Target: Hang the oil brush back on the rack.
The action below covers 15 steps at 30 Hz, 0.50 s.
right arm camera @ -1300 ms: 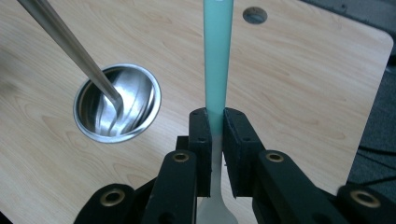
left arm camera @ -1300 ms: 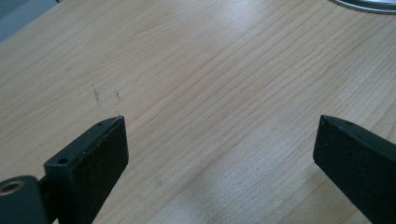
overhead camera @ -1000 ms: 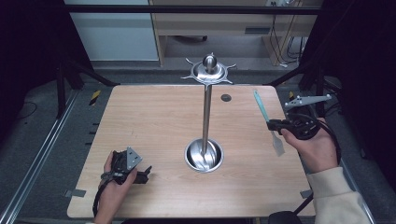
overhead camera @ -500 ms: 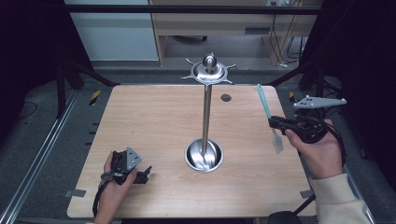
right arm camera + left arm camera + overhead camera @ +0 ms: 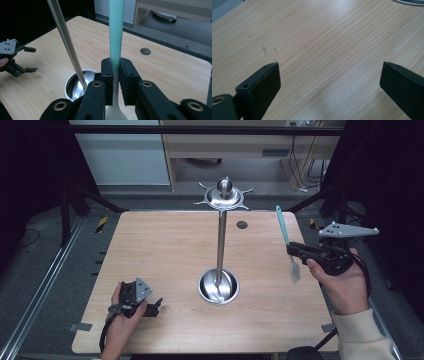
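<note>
High view: pale wooden surface (image 5: 165, 250) in a dark room; one steel rack (image 5: 219, 285) at centre; right tongs (image 5: 291, 249), three o'clock, clamp one teal-handled spatula (image 5: 283, 225); left tongs (image 5: 159, 304), seven o'clock, gape wide

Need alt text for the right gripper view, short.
The right gripper has its black jaws shut on a spatula with a teal handle and pale blade, held upright above the light wooden table. To the left, a slanted steel pole rises from a round steel base; farther left, the left gripper rests on the table.
</note>
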Tool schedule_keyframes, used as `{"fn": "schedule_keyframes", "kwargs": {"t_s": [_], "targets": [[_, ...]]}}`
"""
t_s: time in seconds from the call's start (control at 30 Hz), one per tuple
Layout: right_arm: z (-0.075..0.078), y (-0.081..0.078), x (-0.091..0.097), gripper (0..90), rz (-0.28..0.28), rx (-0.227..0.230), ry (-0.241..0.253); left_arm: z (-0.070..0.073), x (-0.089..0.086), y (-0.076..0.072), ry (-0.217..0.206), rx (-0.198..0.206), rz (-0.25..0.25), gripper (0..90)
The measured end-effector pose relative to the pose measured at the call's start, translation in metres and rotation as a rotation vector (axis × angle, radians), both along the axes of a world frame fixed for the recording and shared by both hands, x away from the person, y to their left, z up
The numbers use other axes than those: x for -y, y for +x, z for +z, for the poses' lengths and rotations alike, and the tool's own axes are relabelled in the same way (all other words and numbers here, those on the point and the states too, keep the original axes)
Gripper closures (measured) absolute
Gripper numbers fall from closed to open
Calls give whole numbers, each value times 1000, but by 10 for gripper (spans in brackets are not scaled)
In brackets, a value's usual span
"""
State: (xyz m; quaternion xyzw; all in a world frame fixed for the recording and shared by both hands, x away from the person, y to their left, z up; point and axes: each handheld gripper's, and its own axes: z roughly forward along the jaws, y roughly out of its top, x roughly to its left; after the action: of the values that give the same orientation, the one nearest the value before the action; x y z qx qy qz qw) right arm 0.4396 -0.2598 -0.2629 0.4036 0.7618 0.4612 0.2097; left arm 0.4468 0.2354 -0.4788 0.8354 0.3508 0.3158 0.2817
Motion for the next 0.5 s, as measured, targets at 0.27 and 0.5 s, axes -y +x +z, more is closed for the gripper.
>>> {"fn": "schedule_keyframes", "kwargs": {"t_s": [0.27, 0.5], "targets": [[4, -7, -3, 823, 13, 28, 34, 0, 1, 0, 0, -1, -1, 28], [7, -13, -9, 823, 27, 56, 36, 0, 1, 0, 0, -2, -3, 28]]}}
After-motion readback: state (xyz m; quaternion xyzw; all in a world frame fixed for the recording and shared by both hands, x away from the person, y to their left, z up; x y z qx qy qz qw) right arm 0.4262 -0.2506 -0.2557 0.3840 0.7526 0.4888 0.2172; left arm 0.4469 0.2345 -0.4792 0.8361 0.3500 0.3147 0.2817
